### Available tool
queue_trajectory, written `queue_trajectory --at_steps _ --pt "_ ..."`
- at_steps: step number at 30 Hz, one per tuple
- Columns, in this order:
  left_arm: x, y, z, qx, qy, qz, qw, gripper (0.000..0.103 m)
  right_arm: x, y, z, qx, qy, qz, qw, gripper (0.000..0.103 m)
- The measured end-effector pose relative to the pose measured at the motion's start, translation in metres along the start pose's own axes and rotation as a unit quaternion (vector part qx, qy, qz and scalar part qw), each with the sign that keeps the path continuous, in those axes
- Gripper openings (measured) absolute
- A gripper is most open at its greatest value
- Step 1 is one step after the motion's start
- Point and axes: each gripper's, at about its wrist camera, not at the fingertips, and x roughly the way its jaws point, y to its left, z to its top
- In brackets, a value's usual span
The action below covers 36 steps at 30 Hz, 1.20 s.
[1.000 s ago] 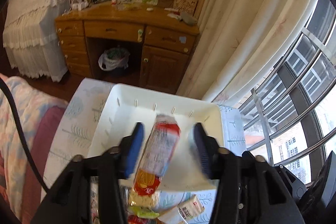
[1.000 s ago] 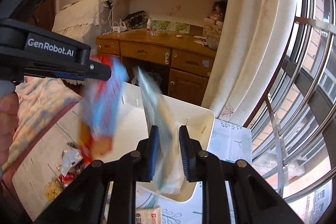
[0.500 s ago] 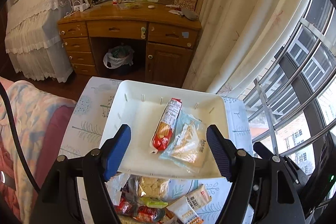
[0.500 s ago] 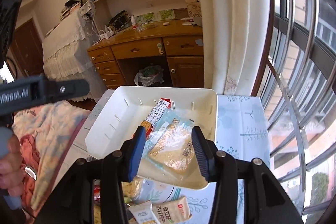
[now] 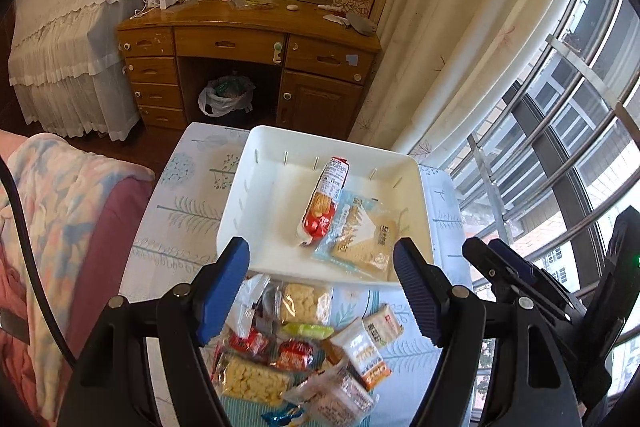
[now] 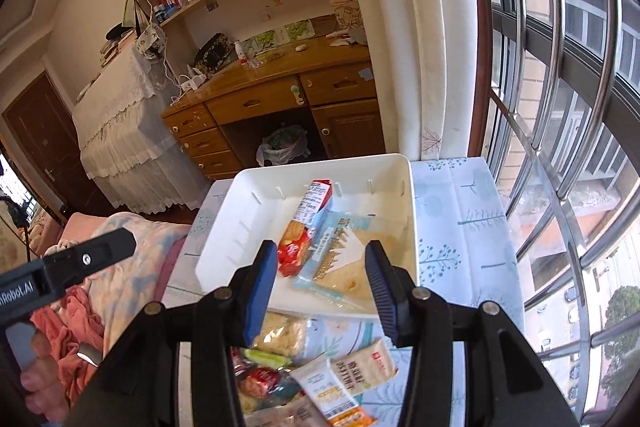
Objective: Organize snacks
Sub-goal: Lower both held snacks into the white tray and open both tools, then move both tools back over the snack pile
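A white tray (image 5: 240, 195) stands on the patterned tablecloth. In it lie a red biscuit packet (image 5: 326, 195) and, at its right, a clear blue-edged cracker packet (image 5: 360, 239). My left gripper (image 5: 320, 259) hovers open above the tray's near edge, with nothing between its fingers. Below it is a pile of loose snack packets (image 5: 304, 339). In the right wrist view the tray (image 6: 240, 227), red packet (image 6: 304, 227) and cracker packet (image 6: 344, 267) show again. My right gripper (image 6: 320, 259) is open and empty over the near rim, above the pile (image 6: 320, 379).
A wooden desk (image 5: 248, 43) with a bagged bin under it stands beyond the table. Cream curtains (image 5: 460, 47) and a barred window (image 5: 560, 147) line the right side. A blanket-covered bed (image 5: 60, 227) lies at the left.
Both grippers have let go of their packets, which now lie in the tray. Both jaws have opened and drawn back and up, bringing the snack pile into view.
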Motion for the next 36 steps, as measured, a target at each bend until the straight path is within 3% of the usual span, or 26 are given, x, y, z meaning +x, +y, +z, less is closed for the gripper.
queue_trajectory --at_steps 15,19,36 --pt "-0.056 0.067 -0.047 0.017 0.023 -0.025 0.9993 0.078 -0.038 0.053 -0.047 0.043 0.006 -0.016 0.999 0.047" --pt "-0.064 0.084 -0.06 0.026 0.039 -0.033 0.9984 0.079 -0.044 0.061 -0.064 0.067 0.014 -0.021 0.997 0.052" --pt "-0.059 0.121 -0.108 0.07 0.101 -0.064 0.9903 0.085 -0.048 0.064 -0.133 0.182 0.068 -0.054 0.979 0.054"
